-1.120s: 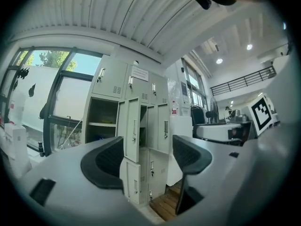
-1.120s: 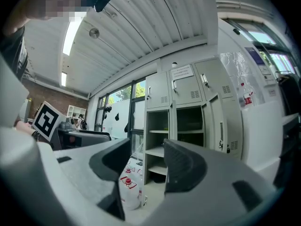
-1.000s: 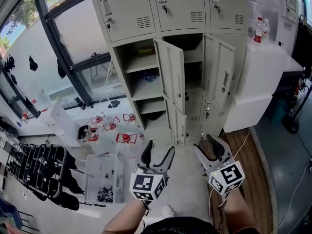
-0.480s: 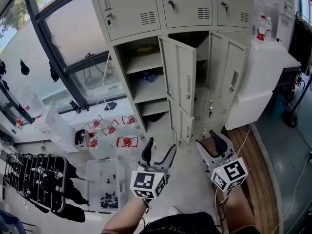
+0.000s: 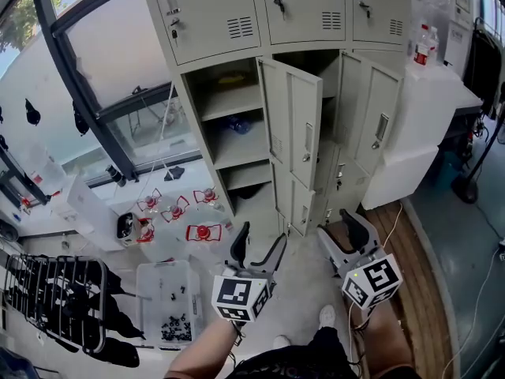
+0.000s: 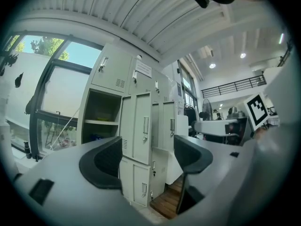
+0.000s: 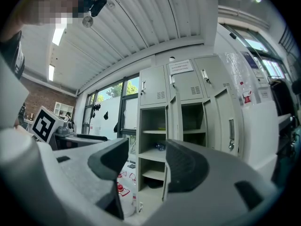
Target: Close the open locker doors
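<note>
In the middle tier of the beige locker bank (image 5: 193, 101), two tall doors swung open: centre door (image 5: 296, 125) and right door (image 5: 377, 117). Below the centre one, a smaller door (image 5: 293, 205) ajar too. Along the top, three closed doors (image 5: 304, 6). Well short of the lockers, two grippers held level, side by side, aimed at them: left gripper (image 5: 259, 239) spread wide, nothing between; right gripper (image 5: 341, 229) just been opening, likewise empty. Off right, a white table (image 5: 430, 93) with two bottles (image 5: 427, 47).
</note>
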`<action>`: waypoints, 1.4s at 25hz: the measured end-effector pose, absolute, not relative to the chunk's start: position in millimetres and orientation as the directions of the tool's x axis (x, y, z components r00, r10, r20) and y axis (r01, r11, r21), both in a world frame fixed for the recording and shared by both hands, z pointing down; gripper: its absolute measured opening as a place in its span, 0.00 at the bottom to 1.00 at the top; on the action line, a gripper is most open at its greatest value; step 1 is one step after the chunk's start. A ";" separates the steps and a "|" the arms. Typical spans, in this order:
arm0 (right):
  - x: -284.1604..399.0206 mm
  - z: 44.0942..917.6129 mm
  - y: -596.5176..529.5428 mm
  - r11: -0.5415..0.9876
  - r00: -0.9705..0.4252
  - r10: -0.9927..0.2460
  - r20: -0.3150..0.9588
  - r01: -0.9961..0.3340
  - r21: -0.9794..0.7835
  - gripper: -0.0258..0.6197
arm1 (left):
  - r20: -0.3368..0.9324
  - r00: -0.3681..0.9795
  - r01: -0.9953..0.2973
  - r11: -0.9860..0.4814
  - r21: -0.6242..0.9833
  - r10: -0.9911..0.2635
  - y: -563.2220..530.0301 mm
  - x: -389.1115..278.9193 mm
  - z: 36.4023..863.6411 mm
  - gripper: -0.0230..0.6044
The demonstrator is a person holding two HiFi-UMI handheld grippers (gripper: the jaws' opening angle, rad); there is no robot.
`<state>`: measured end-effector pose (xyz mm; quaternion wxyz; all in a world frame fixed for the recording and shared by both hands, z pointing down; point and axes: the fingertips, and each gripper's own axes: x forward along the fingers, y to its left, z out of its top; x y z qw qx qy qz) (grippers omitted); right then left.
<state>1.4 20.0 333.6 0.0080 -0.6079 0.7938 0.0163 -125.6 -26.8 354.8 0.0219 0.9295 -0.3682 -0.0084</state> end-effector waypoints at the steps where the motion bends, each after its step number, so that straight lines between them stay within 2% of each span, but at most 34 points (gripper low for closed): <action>1: 3.6 333.9 18.4 0.259 -0.259 -0.965 -0.031 -0.966 0.015 0.40 | 0.000 0.729 -0.683 -0.728 0.049 -0.684 -28.5 -123.6 355.2 0.57; 11: 38.5 332.8 -17.1 0.282 -0.282 -0.958 -0.040 -0.959 0.007 0.40 | 0.005 0.716 -0.697 -0.716 0.045 -0.698 -59.1 -89.9 358.1 0.57; 26: 129.7 334.0 -104.4 0.361 -0.360 -0.932 -0.040 -0.933 -0.015 0.40 | 0.020 0.690 -0.724 -0.689 0.039 -0.724 -137.9 16.1 357.3 0.56; 35: 159.4 333.7 -139.3 0.426 -0.425 -0.904 -0.042 -0.905 -0.013 0.40 | 0.015 0.651 -0.759 -0.650 0.034 -0.759 -170.3 55.4 354.3 0.56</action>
